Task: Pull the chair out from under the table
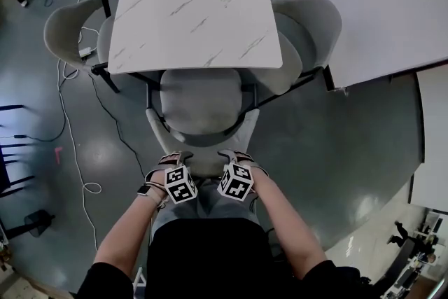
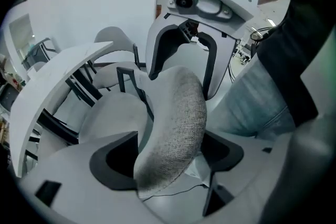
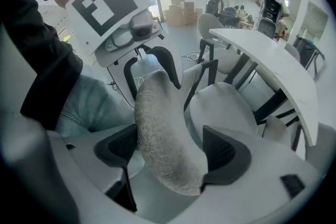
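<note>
1. The left claw (image 1: pixel 173 159) and the right claw (image 1: pixel 236 156) stand wide open side by side. Each straddles the top rim of the backrest (image 2: pixel 176 123) without clamping it.
2. The chair (image 1: pixel 201 107) has rounded grey woven upholstery. The front of its seat is tucked under the near edge of the tabletop (image 1: pixel 192 10).
3. The tabletop is white and marbled, and grey armchairs (image 1: pixel 66 28) flank it.
4. A white cable (image 1: pixel 70 122) trails over the glossy dark floor (image 1: pixel 315 143).
</note>
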### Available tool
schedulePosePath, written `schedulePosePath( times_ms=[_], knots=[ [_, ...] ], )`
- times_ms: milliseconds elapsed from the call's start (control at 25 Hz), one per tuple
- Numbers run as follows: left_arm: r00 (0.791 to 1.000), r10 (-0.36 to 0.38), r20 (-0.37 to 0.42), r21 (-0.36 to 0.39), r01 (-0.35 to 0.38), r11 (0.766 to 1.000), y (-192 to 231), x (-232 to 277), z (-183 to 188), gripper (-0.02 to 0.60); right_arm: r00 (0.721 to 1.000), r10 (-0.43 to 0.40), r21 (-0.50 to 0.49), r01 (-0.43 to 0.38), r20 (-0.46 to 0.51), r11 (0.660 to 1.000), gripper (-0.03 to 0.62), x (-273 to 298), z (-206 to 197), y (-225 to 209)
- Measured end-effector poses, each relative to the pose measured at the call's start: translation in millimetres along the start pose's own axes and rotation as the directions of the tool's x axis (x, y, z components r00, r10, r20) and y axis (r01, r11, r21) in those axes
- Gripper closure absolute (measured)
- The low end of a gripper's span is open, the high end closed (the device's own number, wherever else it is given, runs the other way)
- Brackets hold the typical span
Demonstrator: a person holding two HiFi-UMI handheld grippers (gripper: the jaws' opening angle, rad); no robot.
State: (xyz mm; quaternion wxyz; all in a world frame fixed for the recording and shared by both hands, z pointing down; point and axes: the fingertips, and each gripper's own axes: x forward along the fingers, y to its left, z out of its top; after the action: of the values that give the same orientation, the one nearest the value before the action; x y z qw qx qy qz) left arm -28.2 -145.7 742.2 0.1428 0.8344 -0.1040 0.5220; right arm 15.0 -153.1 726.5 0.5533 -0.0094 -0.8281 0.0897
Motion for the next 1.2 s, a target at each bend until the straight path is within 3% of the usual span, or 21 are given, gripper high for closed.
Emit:
schedulePosePath(
  times_ms=[200,320,520,680,960,1200],
  knots=[
    [0.999,0.003,-0.054,0.102,0.003,0.995,-2,20,-5,0.23,0.999,0.036,0.032,-0.036,-0.002,0.999,0.223,6,-1,1],
    [0.998,-0.009,-0.061,0.074,0.013,0.997,3,27,-3,0.23,0.998,0.061,0.022,-0.061,-0.017,0.998,0.221,8,-3,4],
    [0.994,-0.041,-0.102,0.1,0.051,0.994,2,35,-7,0.23,0.992,0.038,-0.081,-0.048,-0.121,0.996,0.221,33,-26,10],
    [0.989,-0.058,-0.133,0.112,0.073,0.991,1,41,-11,0.23,0.993,0.011,-0.06,-0.018,-0.12,0.998,0.221,51,-28,2],
    [0.982,-0.093,-0.164,0.134,0.116,0.984,-6,44,-15,0.231,0.968,0.063,-0.134,-0.098,-0.245,0.986,0.223,69,-37,10],
    [0.987,-0.064,-0.147,0.156,0.087,0.984,-4,46,-15,0.233,0.971,0.034,-0.146,-0.07,-0.238,0.987,0.227,71,-38,8]
  ],
)
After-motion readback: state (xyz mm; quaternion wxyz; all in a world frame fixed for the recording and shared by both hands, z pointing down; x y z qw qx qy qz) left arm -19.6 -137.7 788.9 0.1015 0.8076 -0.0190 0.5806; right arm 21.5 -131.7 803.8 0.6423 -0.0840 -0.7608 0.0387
